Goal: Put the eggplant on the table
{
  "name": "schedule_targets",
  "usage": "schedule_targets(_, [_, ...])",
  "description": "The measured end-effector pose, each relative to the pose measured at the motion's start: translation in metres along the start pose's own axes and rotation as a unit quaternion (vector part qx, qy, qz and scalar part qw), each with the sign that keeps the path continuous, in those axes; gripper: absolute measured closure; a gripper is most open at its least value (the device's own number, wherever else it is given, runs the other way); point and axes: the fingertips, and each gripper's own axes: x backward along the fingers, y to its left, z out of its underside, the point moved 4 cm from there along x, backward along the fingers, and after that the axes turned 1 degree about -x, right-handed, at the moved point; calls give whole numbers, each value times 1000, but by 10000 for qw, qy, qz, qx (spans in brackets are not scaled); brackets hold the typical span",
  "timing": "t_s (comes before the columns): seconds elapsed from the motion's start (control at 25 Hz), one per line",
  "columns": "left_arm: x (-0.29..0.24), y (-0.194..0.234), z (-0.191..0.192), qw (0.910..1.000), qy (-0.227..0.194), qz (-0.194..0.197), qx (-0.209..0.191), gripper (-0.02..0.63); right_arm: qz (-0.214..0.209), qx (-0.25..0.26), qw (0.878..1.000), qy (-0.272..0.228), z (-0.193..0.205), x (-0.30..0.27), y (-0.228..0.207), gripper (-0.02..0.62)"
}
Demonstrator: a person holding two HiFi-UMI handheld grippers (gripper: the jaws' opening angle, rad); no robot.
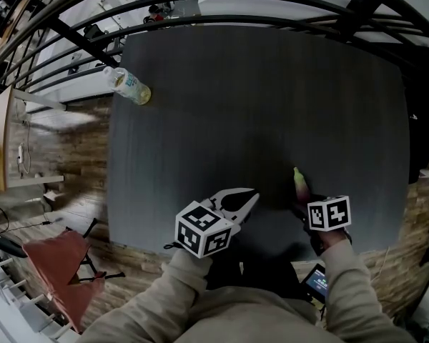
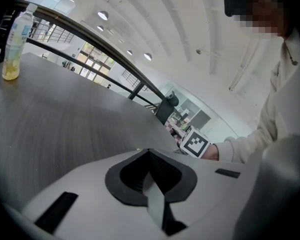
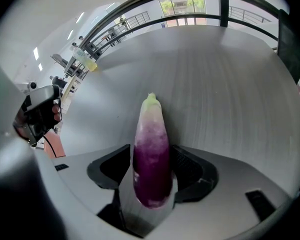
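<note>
Eggplant [image 1: 299, 181] at table [image 1: 257, 106] near edge, bottle [image 1: 129, 86] at far-left corner

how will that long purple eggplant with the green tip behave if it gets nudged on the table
The long purple eggplant is round in section and tapered, so on the flat dark table it would likely roll in a curve. Its glossy skin looks slippery. It lies straight, so probably stiff.

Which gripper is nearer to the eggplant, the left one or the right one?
Right. The eggplant is between the right gripper's jaws; the left gripper is apart, to its left.
</note>
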Motion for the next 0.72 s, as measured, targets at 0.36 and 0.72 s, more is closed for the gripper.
schedule_targets(0.36, [3, -2, -10, 10000, -25, 9, -90, 600, -44, -32, 9998, -210, -9, 13, 1, 298])
schedule_targets(0.72, [21, -16, -50, 9984, -156, -22, -538, 600, 50, -102, 9985, -540, -24, 41, -2, 298])
